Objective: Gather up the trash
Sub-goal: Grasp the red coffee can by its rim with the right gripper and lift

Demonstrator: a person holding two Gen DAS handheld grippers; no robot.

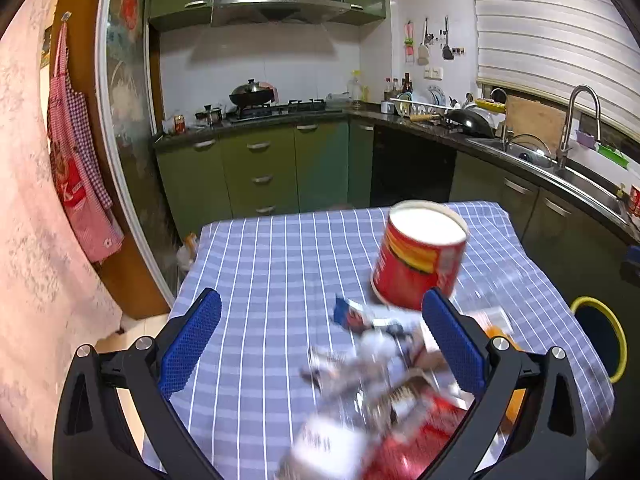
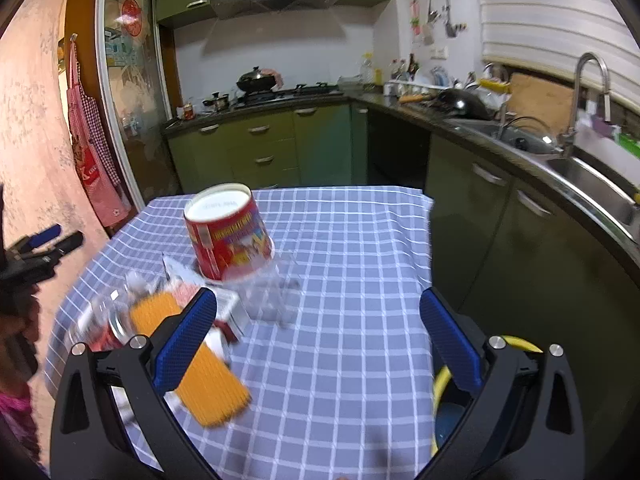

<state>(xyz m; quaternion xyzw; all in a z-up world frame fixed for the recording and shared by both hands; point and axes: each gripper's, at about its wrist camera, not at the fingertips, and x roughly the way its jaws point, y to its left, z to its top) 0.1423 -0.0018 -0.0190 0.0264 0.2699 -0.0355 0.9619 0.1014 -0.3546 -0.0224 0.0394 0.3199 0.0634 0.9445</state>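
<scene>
Both my grippers are spread wide, holding nothing. The trash pile (image 1: pixel 384 372) sits lower right in my left gripper's (image 1: pixel 322 344) view, partly between its fingers, so left's nearer. In my right gripper's (image 2: pixel 318 336) view it's lower left, outside the fingers.

Honestly nothing readable here: the print on the red tub (image 2: pixel 228 236) and the wrappers (image 1: pixel 384 392) is just blur.

Left claw (image 1: pixel 322 340): black angular frame, silver round screws, blue textured pads (image 1: pixel 191 346) on fingers. Right claw (image 2: pixel 318 334): same black frame, silver screws, blue dimpled pads (image 2: pixel 185 340).
</scene>
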